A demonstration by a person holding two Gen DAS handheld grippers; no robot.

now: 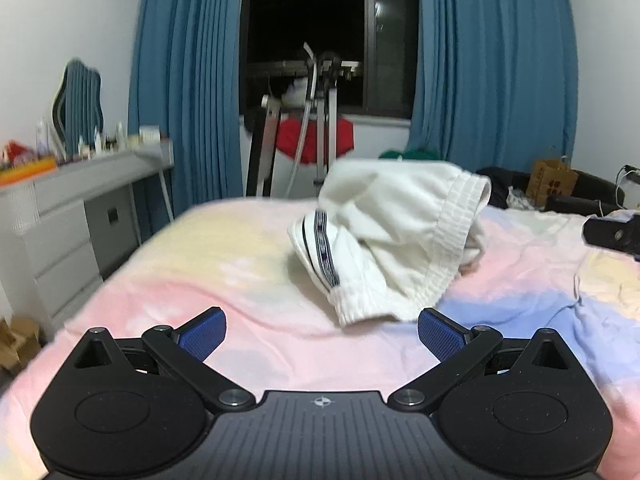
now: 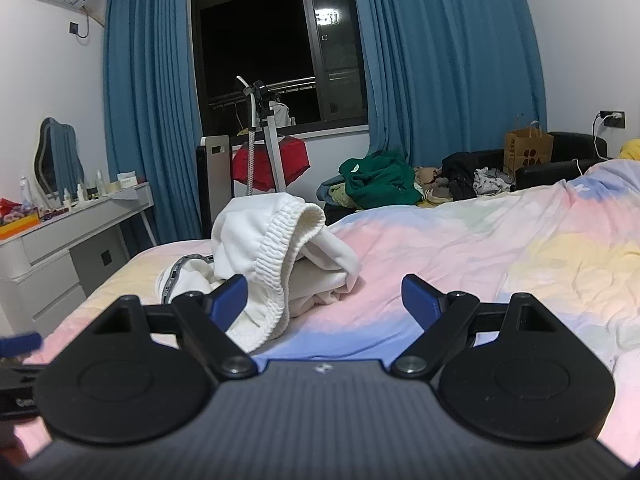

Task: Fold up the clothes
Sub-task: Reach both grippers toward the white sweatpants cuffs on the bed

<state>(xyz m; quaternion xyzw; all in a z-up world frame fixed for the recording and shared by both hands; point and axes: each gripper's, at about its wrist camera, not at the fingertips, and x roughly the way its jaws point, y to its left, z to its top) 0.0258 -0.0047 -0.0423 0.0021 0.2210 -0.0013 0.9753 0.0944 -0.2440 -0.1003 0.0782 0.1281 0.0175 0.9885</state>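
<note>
Crumpled white fleece shorts with ribbed waistband [image 1: 392, 236] are heaped on the pastel tie-dye bed cover [image 1: 200, 264] at 12 o'clock — no fold is made yet. Left gripper [image 1: 322, 334] and right gripper [image 2: 325, 300] are spread wide, nothing held — all folding is judged outstanding.

Blue curtains [image 2: 152, 100] frame a dark night window [image 2: 276, 44] in a white-walled bedroom; a grey dresser [image 2: 60, 256] with a mirror [image 2: 56, 156] stands left of the pastel-sheeted bed [image 2: 500, 240]
</note>
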